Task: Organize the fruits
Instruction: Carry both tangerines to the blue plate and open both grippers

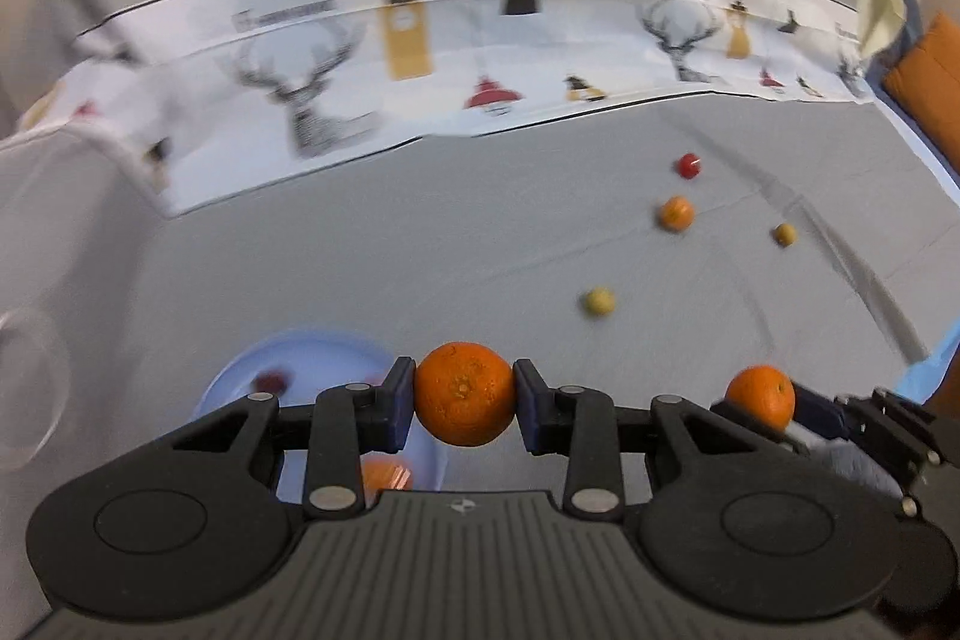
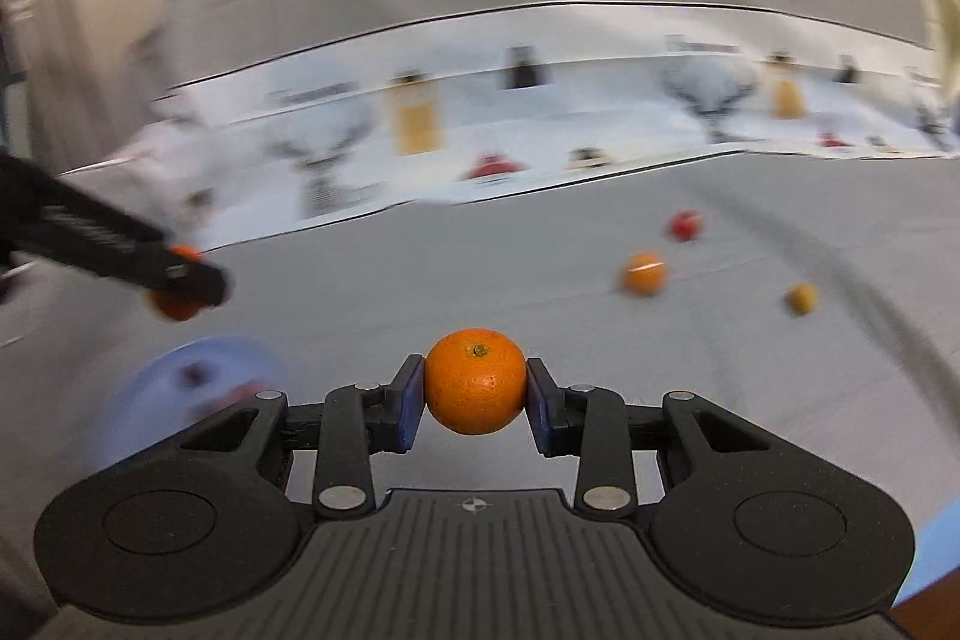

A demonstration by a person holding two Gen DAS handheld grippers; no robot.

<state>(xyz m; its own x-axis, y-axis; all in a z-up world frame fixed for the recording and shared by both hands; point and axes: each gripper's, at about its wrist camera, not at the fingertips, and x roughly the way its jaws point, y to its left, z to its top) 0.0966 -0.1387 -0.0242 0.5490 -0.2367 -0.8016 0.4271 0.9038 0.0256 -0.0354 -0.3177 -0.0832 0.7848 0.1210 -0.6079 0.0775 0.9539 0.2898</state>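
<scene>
Left wrist view: left hand-held gripper [image 1: 463, 394] clenches orange [image 1: 463, 394] above blue plate [image 1: 240, 376]; yellow fruit [image 1: 598, 302] shows only here. Right wrist view: right hand-held gripper [image 2: 475, 383] grasps second orange [image 2: 475, 383].

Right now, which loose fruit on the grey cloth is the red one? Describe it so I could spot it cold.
Start at the white reindeer-print cloth along the far side of the grey cloth. Just in front of its near edge, toward the right, lies the small red fruit. It is the farthest of the loose fruits, beyond the loose orange, and the only red one among orange and yellowish neighbours.
</scene>
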